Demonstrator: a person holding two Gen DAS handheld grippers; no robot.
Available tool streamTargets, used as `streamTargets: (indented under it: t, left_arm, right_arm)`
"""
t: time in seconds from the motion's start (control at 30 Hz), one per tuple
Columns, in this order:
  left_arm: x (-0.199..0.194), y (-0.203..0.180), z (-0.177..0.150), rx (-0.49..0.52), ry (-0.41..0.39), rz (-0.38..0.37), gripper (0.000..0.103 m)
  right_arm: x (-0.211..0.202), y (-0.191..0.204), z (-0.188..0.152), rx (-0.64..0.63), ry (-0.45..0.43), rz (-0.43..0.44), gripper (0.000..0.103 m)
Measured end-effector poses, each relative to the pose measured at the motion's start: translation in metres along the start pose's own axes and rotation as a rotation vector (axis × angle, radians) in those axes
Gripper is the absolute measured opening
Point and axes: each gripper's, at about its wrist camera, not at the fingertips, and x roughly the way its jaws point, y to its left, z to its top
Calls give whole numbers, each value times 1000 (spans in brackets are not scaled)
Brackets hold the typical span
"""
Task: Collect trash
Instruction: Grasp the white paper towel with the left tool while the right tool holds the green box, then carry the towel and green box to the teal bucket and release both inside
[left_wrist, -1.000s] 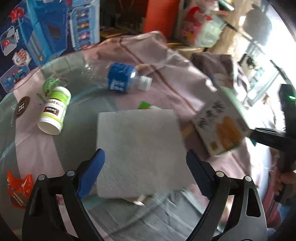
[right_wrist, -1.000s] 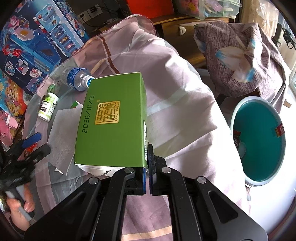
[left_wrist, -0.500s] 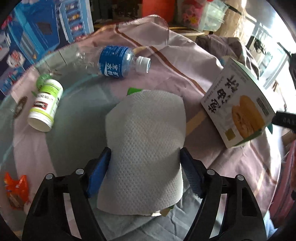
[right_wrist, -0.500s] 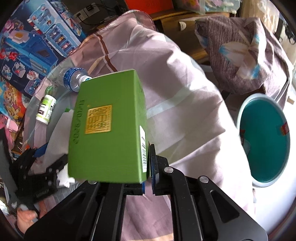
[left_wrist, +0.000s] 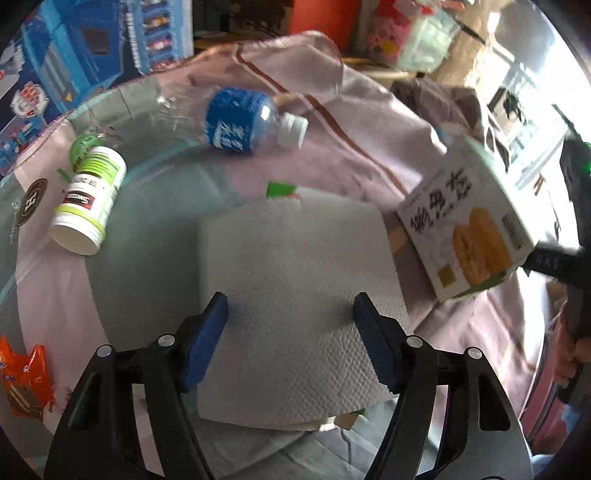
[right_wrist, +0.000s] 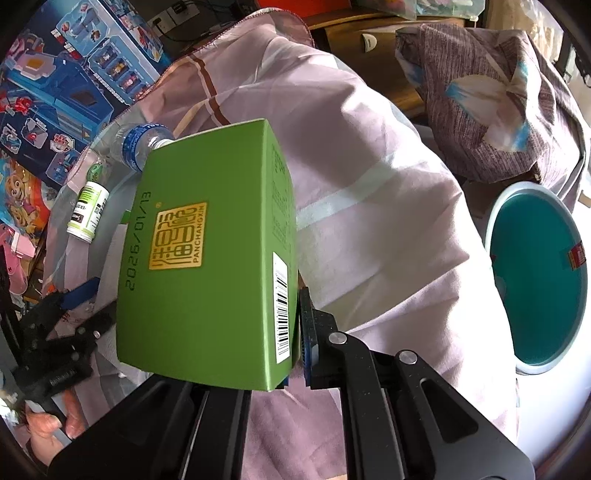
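A white paper towel (left_wrist: 295, 280) lies flat on the glass table. My left gripper (left_wrist: 291, 317) is open, its blue pads on either side of the towel just above it. My right gripper (right_wrist: 291, 325) is shut on a green snack box (right_wrist: 207, 258) and holds it in the air; the box also shows in the left wrist view (left_wrist: 469, 221), at the right. A blue-labelled plastic bottle (left_wrist: 236, 118) and a white and green pill bottle (left_wrist: 88, 203) lie further back. An orange wrapper (left_wrist: 26, 380) lies at the left edge.
A teal bin with a white rim (right_wrist: 535, 277) stands on the floor to the right of the table. A pink cloth (right_wrist: 369, 184) covers the table. Blue toy boxes (left_wrist: 74, 55) stand behind. A purple cushion (right_wrist: 480, 92) lies past the table.
My left gripper has narrowed and settled lower over the paper towel. My right gripper has carried the green box a little, tilting it, with the bin staying to the right.
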Motion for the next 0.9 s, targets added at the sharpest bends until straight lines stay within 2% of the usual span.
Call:
streamTargets:
  t: [0.03, 0.07, 0.1, 0.13, 0.17, 0.23, 0.33, 0.43, 0.5, 0.67, 0.9]
  left_arm:
    - [-2, -3, 0, 8, -12, 8, 70]
    - [-4, -6, -1, 18, -27, 18, 56]
    - [-5, -6, -1, 24, -39, 34, 50]
    - [-7, -8, 0, 30, -49, 55, 37]
    - [-9, -8, 1, 34, -53, 70, 19]
    - [-9, -8, 1, 36, -37, 62, 10]
    - [-11, -13, -1, 51, -40, 86, 6]
    - [-21, -14, 0, 23, -55, 65, 4]
    - [-34, -15, 3, -1, -74, 32, 4]
    - [-59, -43, 15, 33, -125, -38, 4]
    - [-58, -98, 35, 86, -122, -146, 4]
  right_arm:
    - [1, 0, 0, -1, 0, -2, 7]
    - [1, 1, -1, -5, 0, -5, 7]
    - [1, 2, -1, -9, 1, -8, 7]
    - [1, 2, -1, -15, -3, -11, 6]
    - [0, 4, -2, -24, -6, -12, 4]
    - [-2, 8, -3, -45, -8, 4, 3]
    - [-8, 11, -4, -54, -31, 25, 2]
    - [-24, 8, -3, -47, -75, 41, 2]
    - [-36, 4, -3, -40, -97, 50, 2]
    - [-60, -20, -1, 18, -138, 105, 1]
    - [-97, -65, 0, 86, -216, 92, 1]
